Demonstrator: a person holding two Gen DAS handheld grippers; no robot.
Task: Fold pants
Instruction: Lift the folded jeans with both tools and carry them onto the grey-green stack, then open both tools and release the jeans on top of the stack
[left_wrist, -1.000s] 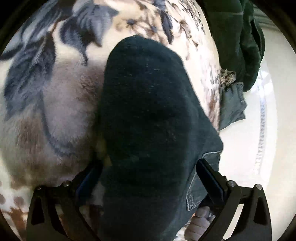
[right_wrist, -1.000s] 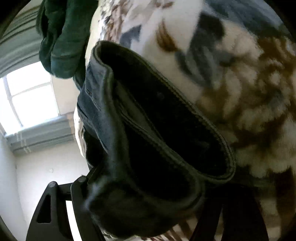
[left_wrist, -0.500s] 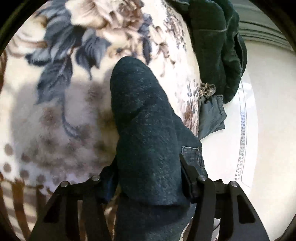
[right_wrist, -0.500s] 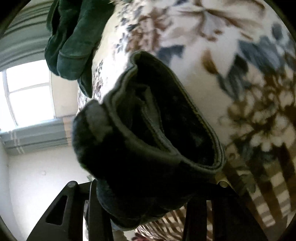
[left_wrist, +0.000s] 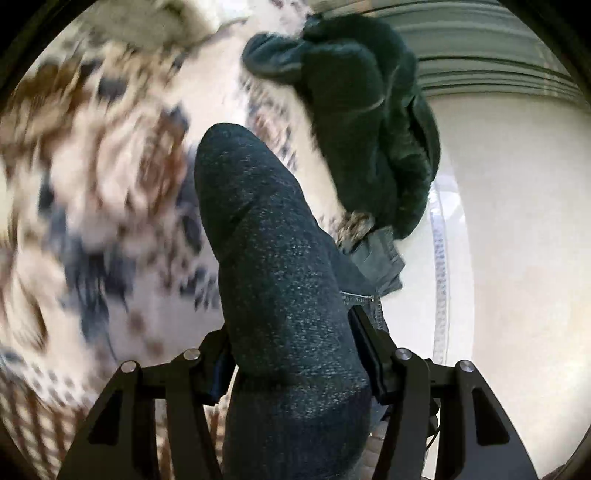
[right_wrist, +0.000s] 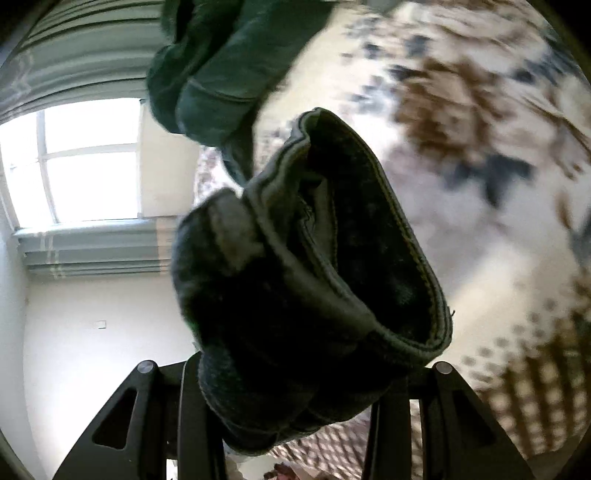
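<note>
Left wrist: left gripper and right gripper each clenched on bunched pants, raised above floral blanket, near green garment; no fold made.

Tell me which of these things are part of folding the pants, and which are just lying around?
Part of the job:
- dark pants, clamped in both sets of jaws
- left gripper
- right gripper

Just lying about:
- green garment, heaped at the far edge
- flowered blanket underneath
- small grey-blue cloth beside the green garment
</note>
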